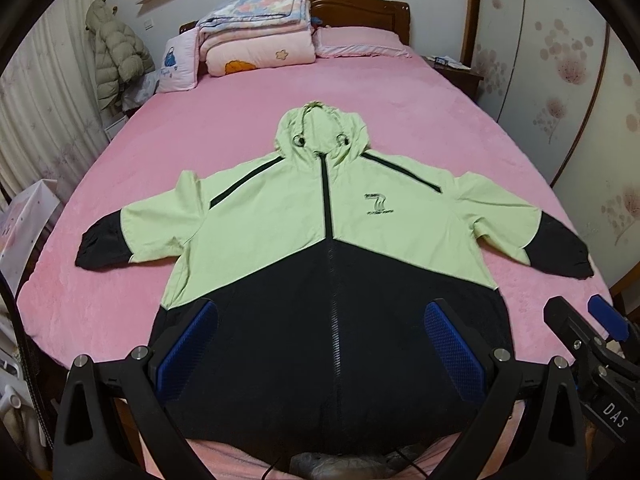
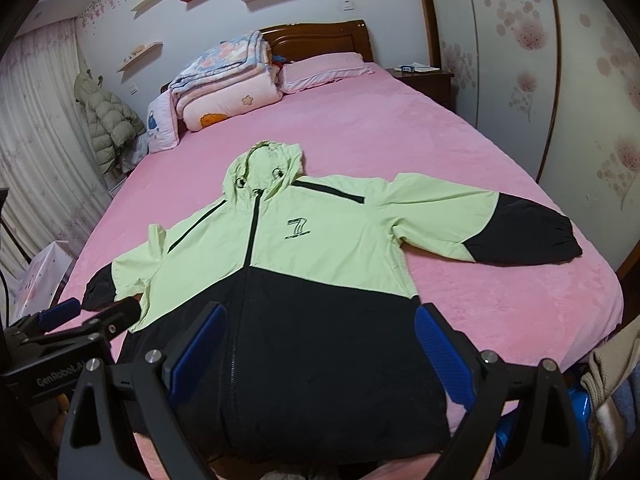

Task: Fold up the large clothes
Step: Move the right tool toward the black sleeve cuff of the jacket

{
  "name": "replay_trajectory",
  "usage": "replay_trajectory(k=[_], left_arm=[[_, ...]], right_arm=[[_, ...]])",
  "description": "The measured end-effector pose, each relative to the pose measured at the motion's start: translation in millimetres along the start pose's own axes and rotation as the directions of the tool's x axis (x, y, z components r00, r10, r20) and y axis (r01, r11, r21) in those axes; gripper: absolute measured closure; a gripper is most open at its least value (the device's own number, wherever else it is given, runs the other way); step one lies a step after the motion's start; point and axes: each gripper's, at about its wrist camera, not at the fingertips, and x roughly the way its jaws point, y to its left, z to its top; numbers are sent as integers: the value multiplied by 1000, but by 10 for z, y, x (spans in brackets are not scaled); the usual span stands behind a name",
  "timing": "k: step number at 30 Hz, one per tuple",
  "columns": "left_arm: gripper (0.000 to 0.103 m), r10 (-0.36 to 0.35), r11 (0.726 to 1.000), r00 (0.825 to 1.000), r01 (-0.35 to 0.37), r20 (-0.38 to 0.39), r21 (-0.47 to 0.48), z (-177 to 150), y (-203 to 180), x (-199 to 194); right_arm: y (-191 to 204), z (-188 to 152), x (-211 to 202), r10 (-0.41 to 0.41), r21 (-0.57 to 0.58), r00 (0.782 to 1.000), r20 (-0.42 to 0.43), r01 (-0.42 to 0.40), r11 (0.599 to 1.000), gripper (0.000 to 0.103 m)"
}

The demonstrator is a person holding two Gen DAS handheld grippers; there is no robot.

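A jacket lies flat and face up on the pink bed, zipped, its hood pointing to 12 o'clock toward the headboard and its hem at the 6 o'clock edge of the bed nearest me. The top half is pale green, the bottom half and cuffs black, with a black zip down the middle and a small "7" logo on the chest. Both sleeves are spread wide, the left sleeve out to 9 o'clock and the right sleeve out to 3 o'clock. The left gripper hangs above the black lower front, its blue-padded fingers wide apart with nothing between them but the cloth below; whether they touch it I cannot tell. The right gripper sits just beside it, also over the black part, its fingers equally spread and empty. Each gripper shows at the edge of the other's view. At the head of the bed, around 11 o'clock, folded quilts are stacked beside a pink pillow. A puffy coat hangs by the curtain at 10 o'clock, and a nightstand stands at 1 o'clock.
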Motion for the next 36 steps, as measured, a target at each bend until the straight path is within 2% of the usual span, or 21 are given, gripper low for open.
replay_trajectory(k=[11,16,22,27,36], left_arm=[[1,-50,998,994,45,102,49,368,-324,-201],[1,-101,993,986,91,136,80,593,-511,-300],[1,-121,986,976,97,181,137,779,-790,-352],[1,-137,977,974,103,182,187,875,-1068,-286],[1,-154,969,974,116,164,219,1080,-1454,1]], right_arm=[[-346,274,-260,-73,19,992,103,72,997,7],[-536,409,-382,-111,57,983,147,104,993,7],[-763,540,-449,-151,91,974,167,138,986,7],[-960,593,-452,-187,124,968,170,167,978,7],[-1410,700,-417,-269,184,948,173,237,954,7]])
